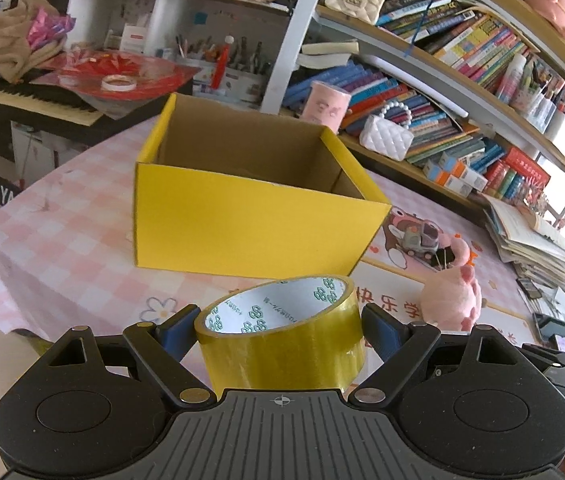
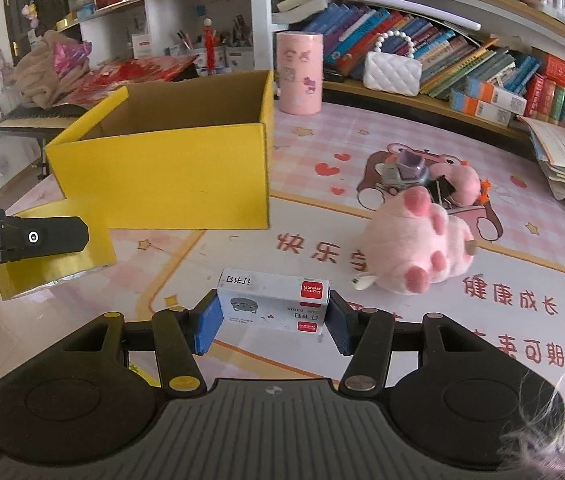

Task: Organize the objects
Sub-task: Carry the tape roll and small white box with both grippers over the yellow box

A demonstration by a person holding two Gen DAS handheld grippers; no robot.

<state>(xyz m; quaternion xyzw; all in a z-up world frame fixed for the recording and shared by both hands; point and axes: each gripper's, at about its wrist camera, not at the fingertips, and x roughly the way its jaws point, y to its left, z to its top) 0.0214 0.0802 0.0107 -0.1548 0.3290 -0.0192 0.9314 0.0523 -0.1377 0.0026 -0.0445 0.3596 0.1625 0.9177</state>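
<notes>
Partly hidden, left claw (image 1: pixel 278 330) grips tape roll (image 1: pixel 282 344); right claw (image 2: pixel 272 316) grips staple box (image 2: pixel 273 303).

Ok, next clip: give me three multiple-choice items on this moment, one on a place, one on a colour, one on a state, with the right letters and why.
1. Where is the pink plush paw?
A. inside the yellow box
B. on the table mat, right of the yellow box
C. on a shelf

2. What colour is the tape roll?
A. yellow
B. red
C. blue

3. What does the right tool hold?
A. nothing
B. a pearl-handled bag
C. a small staples box

Answers: B, it lies on the printed mat; A, the roll between the left tool's pads is yellow; C, both blue pads press its ends.
</notes>
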